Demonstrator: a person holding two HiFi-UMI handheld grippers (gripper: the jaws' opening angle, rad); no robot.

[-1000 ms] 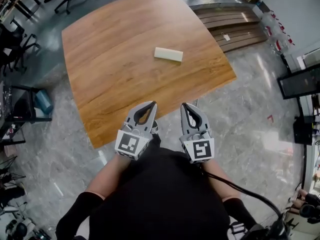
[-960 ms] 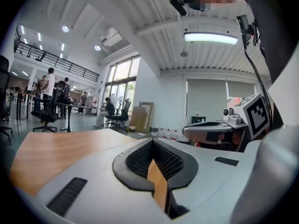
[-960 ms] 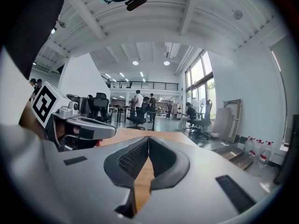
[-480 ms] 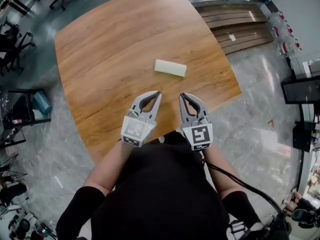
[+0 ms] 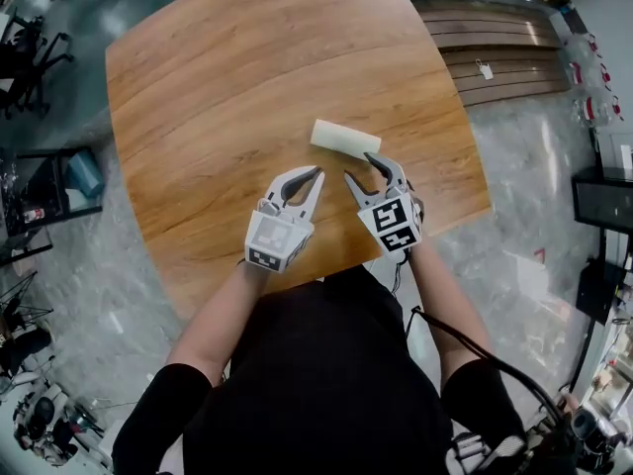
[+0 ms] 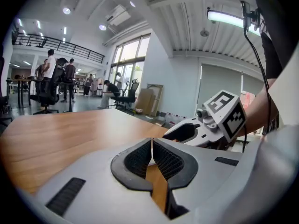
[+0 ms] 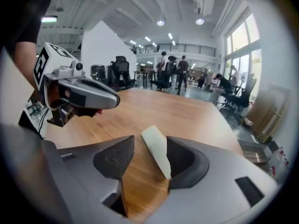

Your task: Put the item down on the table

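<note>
Both grippers have moved fwd over the table (image 5: 198,87) since a sec ago, closer to the white block (image 5: 345,138). On the right gripper (image 5: 360,168) the jaws, clenched before, are now opening w/ nothing gripped. The white block shows in the gap btwn them but lies flat on the table just past the tips, no pad pressing it. On the left gripper (image 5: 316,173) the jaws are clenched together, empty, just beside the right gripper.
</note>
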